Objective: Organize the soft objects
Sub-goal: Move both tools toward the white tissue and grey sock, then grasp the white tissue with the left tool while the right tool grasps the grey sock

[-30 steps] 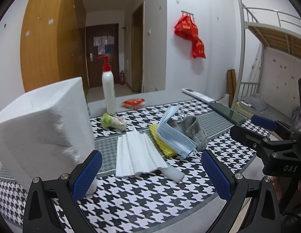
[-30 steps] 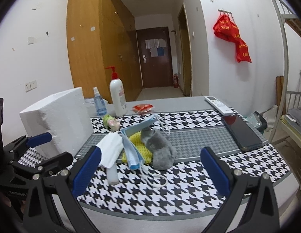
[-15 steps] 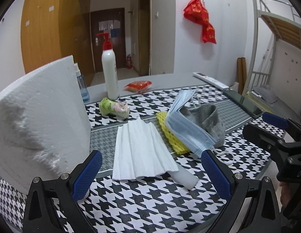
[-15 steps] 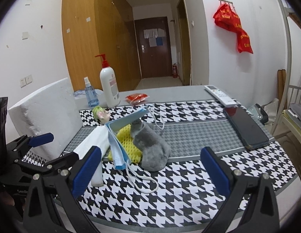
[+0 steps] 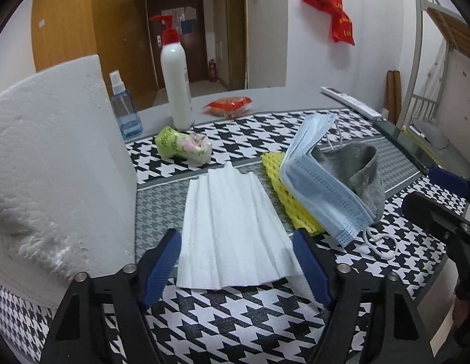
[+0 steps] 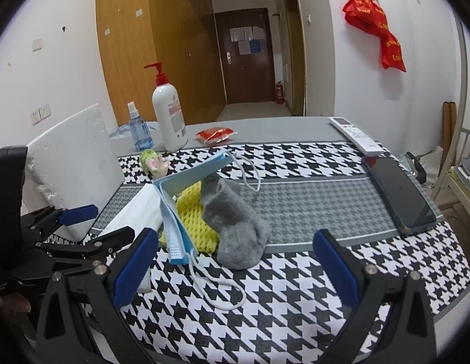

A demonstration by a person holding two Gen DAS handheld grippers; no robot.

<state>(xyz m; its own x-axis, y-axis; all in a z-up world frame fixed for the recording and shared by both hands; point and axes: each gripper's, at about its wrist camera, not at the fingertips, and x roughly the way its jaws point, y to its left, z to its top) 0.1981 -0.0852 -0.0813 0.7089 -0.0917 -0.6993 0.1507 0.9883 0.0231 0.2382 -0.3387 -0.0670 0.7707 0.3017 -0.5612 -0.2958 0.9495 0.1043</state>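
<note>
A folded white tissue (image 5: 231,230) lies on the houndstooth table mat. My left gripper (image 5: 236,268) is open, its blue pads either side of the tissue's near end. To the right lie a yellow foam net (image 5: 291,206), a blue face mask (image 5: 319,188) propped over it, and a grey sock (image 5: 362,176). In the right wrist view the sock (image 6: 238,227), mask (image 6: 177,209) and yellow net (image 6: 192,221) sit ahead of my open, empty right gripper (image 6: 235,268). The tissue (image 6: 137,212) and left gripper (image 6: 80,227) show at the left.
A large white foam block (image 5: 52,163) stands at the left. A small green and pink packet (image 5: 183,147), a pump bottle (image 5: 175,79), a spray bottle (image 5: 125,112) and a red packet (image 5: 228,104) are behind. A phone (image 6: 398,194) and remote (image 6: 356,135) lie right.
My left gripper moved forward and down to the tissue and its jaws narrowed around it. My right gripper came closer to the sock and mask.
</note>
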